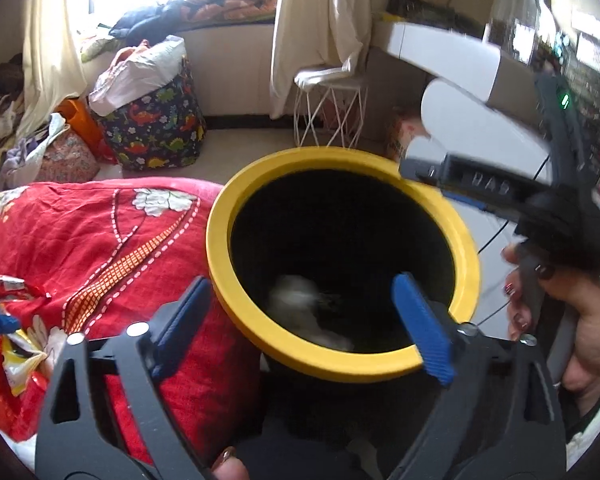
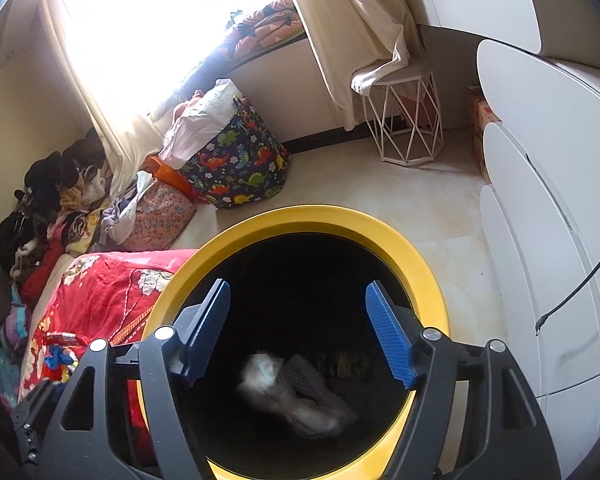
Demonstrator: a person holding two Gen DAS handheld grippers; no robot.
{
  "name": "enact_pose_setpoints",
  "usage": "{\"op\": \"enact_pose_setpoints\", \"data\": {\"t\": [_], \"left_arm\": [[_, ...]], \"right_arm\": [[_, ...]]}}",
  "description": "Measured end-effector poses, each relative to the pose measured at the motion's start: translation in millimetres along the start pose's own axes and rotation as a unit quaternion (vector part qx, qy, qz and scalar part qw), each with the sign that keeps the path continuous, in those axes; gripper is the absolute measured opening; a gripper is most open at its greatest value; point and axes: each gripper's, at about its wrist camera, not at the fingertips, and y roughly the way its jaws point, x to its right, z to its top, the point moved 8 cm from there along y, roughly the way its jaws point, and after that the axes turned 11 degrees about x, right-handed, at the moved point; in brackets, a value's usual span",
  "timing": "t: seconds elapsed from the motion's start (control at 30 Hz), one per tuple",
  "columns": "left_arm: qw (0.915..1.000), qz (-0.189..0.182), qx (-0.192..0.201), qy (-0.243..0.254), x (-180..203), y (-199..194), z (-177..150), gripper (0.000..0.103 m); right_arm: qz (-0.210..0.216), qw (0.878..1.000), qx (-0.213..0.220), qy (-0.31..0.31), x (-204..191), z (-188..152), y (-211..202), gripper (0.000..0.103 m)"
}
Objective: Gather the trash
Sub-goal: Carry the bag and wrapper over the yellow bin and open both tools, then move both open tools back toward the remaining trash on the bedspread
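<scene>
A black trash bin with a yellow rim (image 1: pixel 220 264) stands beside the bed; it also shows in the right wrist view (image 2: pixel 428 276). Pale crumpled trash (image 1: pixel 300 300) lies blurred inside it, also seen from the right wrist (image 2: pixel 276 384). My left gripper (image 1: pixel 300 312) is open and empty over the bin's near rim. My right gripper (image 2: pixel 298 332) is open and empty above the bin mouth; its body and the hand holding it show in the left wrist view (image 1: pixel 500 200). A colourful snack wrapper (image 1: pixel 8 320) lies on the red quilt (image 1: pixel 100 240), and also shows in the right wrist view (image 2: pixel 60 348).
A dinosaur-print bag (image 2: pixel 240 164) stuffed with laundry, an orange bag and piles of clothes (image 2: pixel 60 200) sit by the window wall. A white wire stool (image 2: pixel 408 116) stands under the curtain. White curved furniture (image 2: pixel 540 184) with a dangling cable (image 2: pixel 580 284) lines the right.
</scene>
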Motion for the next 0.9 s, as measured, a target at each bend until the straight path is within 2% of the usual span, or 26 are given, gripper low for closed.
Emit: {"op": "enact_pose_setpoints", "data": {"t": [0.03, 0.17, 0.37, 0.9], "left_arm": [[0.9999, 0.002, 0.009, -0.006, -2, -4, 2, 0.092], [0.9990, 0.010, 0.033, -0.030, -8, -17, 7, 0.092], [0.9968, 0.037, 0.057, -0.042, -22, -40, 12, 0.092], [0.9878, 0.089, 0.092, -0.088, -65, -84, 15, 0.092]], "right_arm": [[-0.001, 1.000, 0.001, -0.003, -1, 0, 0, 0.071], [-0.007, 1.000, 0.013, -0.018, -7, 1, -5, 0.081], [-0.005, 0.999, 0.035, -0.033, -23, 2, -12, 0.088], [0.040, 0.993, 0.056, -0.093, -78, -5, -26, 0.093]]}}
